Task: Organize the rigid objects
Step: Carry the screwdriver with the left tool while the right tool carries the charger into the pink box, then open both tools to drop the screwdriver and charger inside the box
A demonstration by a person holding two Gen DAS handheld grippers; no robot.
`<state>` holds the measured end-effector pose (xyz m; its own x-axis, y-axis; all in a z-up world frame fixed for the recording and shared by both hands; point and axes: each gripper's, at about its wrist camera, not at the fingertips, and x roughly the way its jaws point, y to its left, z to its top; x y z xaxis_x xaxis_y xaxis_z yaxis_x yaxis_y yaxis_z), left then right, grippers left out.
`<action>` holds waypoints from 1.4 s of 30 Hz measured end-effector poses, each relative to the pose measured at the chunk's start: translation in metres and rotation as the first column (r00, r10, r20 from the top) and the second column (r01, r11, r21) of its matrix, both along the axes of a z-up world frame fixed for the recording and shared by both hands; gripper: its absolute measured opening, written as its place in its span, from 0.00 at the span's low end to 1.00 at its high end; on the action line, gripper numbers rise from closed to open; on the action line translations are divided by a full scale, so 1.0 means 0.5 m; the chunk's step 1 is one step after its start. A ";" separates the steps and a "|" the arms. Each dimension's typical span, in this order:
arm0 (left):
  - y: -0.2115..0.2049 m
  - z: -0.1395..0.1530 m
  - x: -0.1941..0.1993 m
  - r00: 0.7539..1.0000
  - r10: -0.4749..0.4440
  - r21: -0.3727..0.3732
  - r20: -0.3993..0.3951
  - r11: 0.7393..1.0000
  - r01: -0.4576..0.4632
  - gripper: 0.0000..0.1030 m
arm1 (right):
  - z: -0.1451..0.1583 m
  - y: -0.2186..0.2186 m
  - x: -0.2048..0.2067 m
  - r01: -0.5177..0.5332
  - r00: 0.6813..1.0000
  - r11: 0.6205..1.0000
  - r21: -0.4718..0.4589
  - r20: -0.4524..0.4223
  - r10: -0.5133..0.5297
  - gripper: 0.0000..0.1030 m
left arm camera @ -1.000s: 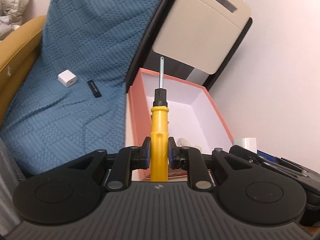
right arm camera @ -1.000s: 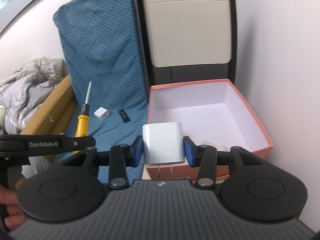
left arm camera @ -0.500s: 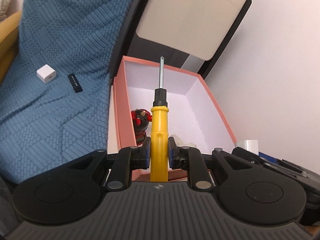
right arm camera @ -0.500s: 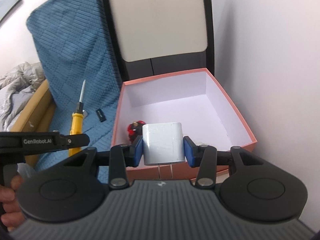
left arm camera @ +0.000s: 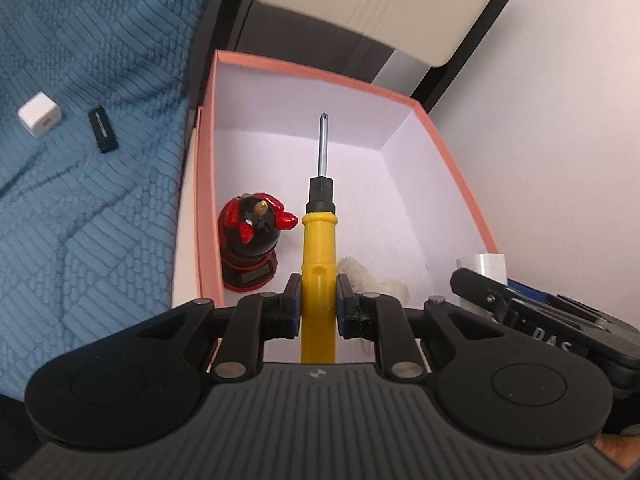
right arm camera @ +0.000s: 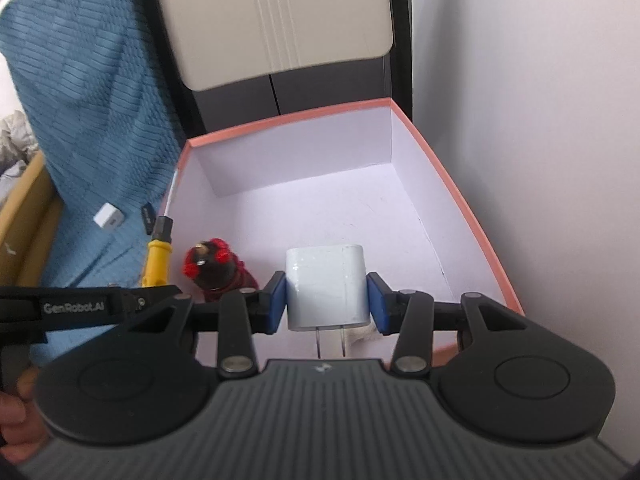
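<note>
My left gripper (left arm camera: 318, 300) is shut on a yellow-handled screwdriver (left arm camera: 319, 264), its tip pointing forward over the open pink box (left arm camera: 460, 160). My right gripper (right arm camera: 326, 300) is shut on a white plug charger (right arm camera: 326, 286), prongs toward me, held over the same box (right arm camera: 472, 216). The left gripper with the screwdriver (right arm camera: 158, 258) shows at the box's left edge in the right wrist view. A red and black figurine (left arm camera: 252, 248) and a pale fluffy object (left arm camera: 376, 284) lie inside the box.
A small white cube charger (left arm camera: 39, 120) and a black stick (left arm camera: 102, 129) lie on the blue knitted cover (left arm camera: 80, 200) left of the box. A beige and black unit (right arm camera: 280, 20) stands behind the box. A white wall (right arm camera: 540, 120) is close on the right.
Both grippers have moved forward and over the box, keeping their loads. The box interior and figurine now fill the views; the blue cover has shifted left.
</note>
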<state>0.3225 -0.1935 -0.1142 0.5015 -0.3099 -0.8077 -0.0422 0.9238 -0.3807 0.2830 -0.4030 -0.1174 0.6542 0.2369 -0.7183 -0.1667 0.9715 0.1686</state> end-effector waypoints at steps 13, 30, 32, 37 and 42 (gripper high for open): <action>-0.043 -0.082 0.102 0.997 -0.037 0.019 -0.073 0.999 0.038 0.19 | -0.117 -0.025 0.116 0.012 0.992 1.000 -0.012 -0.125 -0.013 0.45; -0.051 -0.071 0.090 0.996 -0.061 0.014 -0.066 0.998 0.062 0.21 | -0.145 -0.031 0.132 0.023 0.980 1.000 0.003 -0.196 -0.022 0.50; -0.050 -0.058 0.079 0.997 -0.063 0.013 -0.053 0.998 0.064 0.21 | -0.130 -0.030 0.122 0.019 0.984 1.000 0.006 -0.178 -0.018 0.51; -0.040 -0.022 0.043 0.998 -0.057 0.013 -0.021 0.998 0.057 0.21 | -0.089 -0.026 0.095 0.026 0.990 1.000 0.017 -0.142 -0.023 0.51; -0.022 0.025 -0.007 0.999 -0.040 0.020 0.023 0.999 0.039 0.21 | -0.040 -0.017 0.052 0.018 0.995 0.999 0.027 -0.094 -0.016 0.51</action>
<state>0.3191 -0.2046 -0.1019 0.5078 -0.3141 -0.8022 0.0032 0.9318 -0.3629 0.3092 -0.4116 -0.1374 0.5886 0.2470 -0.7698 -0.1324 0.9688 0.2096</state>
